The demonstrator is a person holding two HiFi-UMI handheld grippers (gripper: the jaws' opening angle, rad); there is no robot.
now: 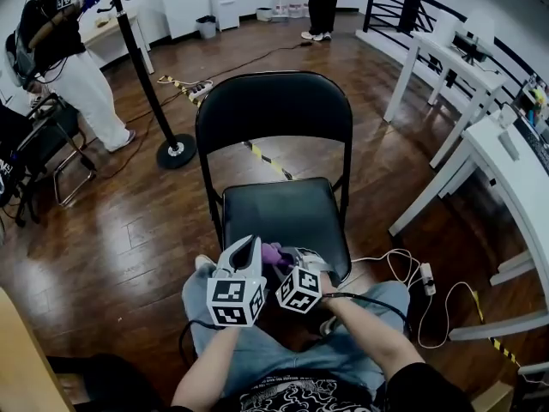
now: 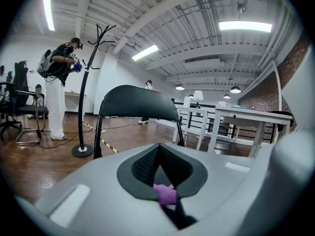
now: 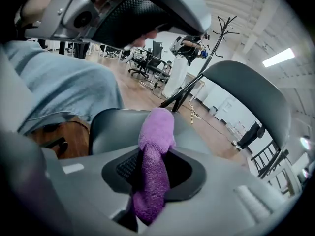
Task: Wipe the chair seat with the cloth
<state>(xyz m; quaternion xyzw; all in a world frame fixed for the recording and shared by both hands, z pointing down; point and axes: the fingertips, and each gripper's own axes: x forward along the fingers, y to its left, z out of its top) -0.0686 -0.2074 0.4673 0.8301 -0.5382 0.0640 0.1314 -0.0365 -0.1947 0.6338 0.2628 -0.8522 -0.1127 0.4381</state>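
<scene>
On the dark wooden floor (image 1: 129, 230), at the centre of the head view, stands a black folding chair (image 1: 274, 114), its backrest toward 12 o'clock. White tables (image 1: 515, 157) run along the room from 1 to 3 o'clock. At 10 o'clock a black coat stand (image 1: 146, 75) rises from a round base, and beyond it stands a person in white trousers (image 1: 86, 93).

The chair seat (image 1: 283, 209) lies bare. At its 6 o'clock edge, over the holder's jeans-clad knees (image 1: 257, 359), the two tools meet.

The left gripper (image 1: 250, 245) points toward 12 o'clock. Its own view shows its jaws drawn together, tips touching, with a small purple tuft pinched low between the pads.

The right gripper (image 1: 292, 264) sits just beside it at 3 o'clock. Its jaws are clamped on the purple cloth (image 3: 156, 132), a rolled length of which pokes out past the tips.

The cloth (image 1: 273, 254) bunches between the two tools at the seat's front edge. Whether it touches the seat cannot be told.
</scene>
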